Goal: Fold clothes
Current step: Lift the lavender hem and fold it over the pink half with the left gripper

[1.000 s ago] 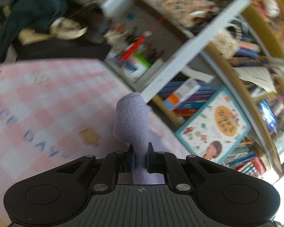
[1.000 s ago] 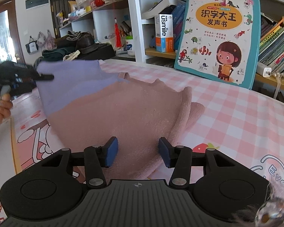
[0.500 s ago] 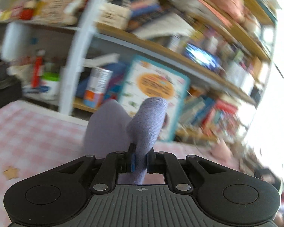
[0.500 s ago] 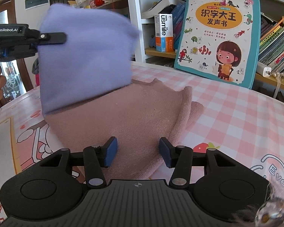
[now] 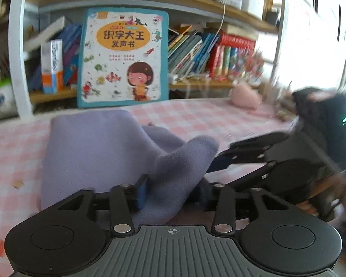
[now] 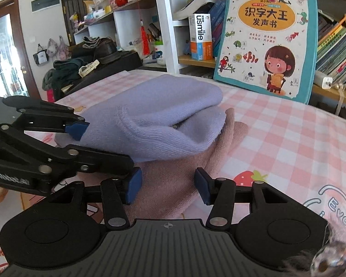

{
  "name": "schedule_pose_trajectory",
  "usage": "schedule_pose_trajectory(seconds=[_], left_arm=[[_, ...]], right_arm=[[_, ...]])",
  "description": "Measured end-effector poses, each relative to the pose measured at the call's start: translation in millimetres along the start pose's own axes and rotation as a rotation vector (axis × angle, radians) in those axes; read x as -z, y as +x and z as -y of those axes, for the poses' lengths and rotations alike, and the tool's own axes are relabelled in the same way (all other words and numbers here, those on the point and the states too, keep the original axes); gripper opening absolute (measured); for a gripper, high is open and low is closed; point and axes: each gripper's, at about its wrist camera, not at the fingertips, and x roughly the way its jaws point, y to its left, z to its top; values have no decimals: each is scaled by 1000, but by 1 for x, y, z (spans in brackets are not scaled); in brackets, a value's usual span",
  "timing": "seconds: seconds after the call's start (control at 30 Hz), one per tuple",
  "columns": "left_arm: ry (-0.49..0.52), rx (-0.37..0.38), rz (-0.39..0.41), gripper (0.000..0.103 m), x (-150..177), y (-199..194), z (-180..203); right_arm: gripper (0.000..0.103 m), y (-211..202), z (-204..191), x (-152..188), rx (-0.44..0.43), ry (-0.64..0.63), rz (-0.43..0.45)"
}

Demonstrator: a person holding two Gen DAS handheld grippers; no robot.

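Note:
A knit garment lies on the pink checked tablecloth. Its lilac part is folded over the dusty-pink part. In the left wrist view the lilac cloth lies in front of my left gripper, with a raised fold between the open fingers. The left gripper also shows in the right wrist view, its blue pads apart at the lilac edge. My right gripper is open and empty, low over the pink cloth. It shows at the right in the left wrist view.
A bookshelf stands behind the table, with a large children's book leaning on it. A pink plush sits at the far right table edge. Dark clothes and shoes are piled at the far left.
The left gripper carried the lilac half up and over onto the pink half, lowered it and opened its fingers. The right gripper stayed put and open.

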Motion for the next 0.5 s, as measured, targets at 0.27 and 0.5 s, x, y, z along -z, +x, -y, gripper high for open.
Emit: schedule_pose_trajectory(seconds=[0.27, 0.5], left_arm=[[-141, 245, 107, 67, -18, -37, -28], [-127, 78, 270, 86, -30, -61, -52]], right_arm=[[59, -11, 30, 0, -35, 129, -15], [71, -35, 46, -1, -200, 199, 87]])
